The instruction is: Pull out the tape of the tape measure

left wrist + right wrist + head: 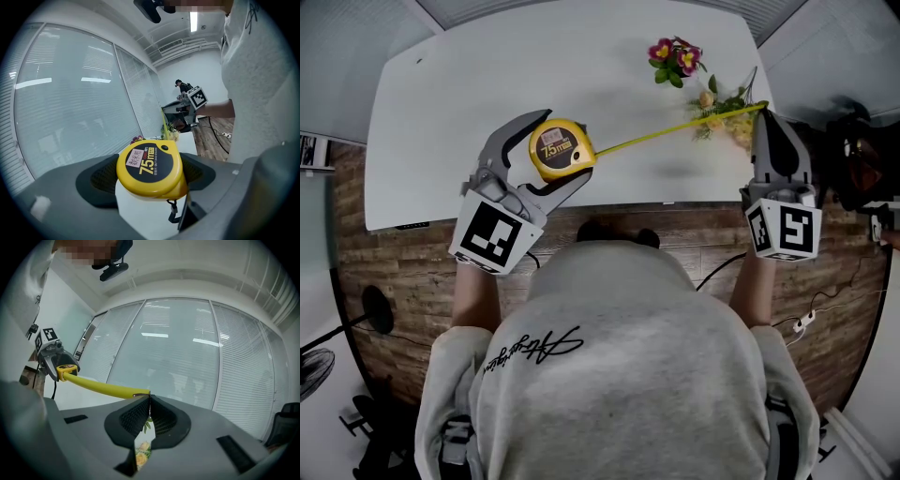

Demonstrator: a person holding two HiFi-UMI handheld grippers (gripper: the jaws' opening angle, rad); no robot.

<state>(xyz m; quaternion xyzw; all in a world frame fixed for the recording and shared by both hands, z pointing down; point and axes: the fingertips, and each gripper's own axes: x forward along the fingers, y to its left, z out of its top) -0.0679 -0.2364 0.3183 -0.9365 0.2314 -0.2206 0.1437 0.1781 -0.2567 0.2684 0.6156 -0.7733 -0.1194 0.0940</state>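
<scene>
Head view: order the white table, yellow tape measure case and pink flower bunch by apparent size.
1. White table.
2-3. Yellow tape measure case and pink flower bunch: alike; the raised case may sit nearer the camera, so unranked.

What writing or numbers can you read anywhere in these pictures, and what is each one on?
"7.5m": on the face of the yellow tape measure.
White sticker beside it: red characters, too blurred to read.
Small print under the number: too small to read.
Cursive on the back of the sweatshirt: not legible.

Glossy yellow plastic tape measure (pixel 562 149); smooth matt white table (pixel 487 84); wood-grain floor (pixel 403 272).
</scene>
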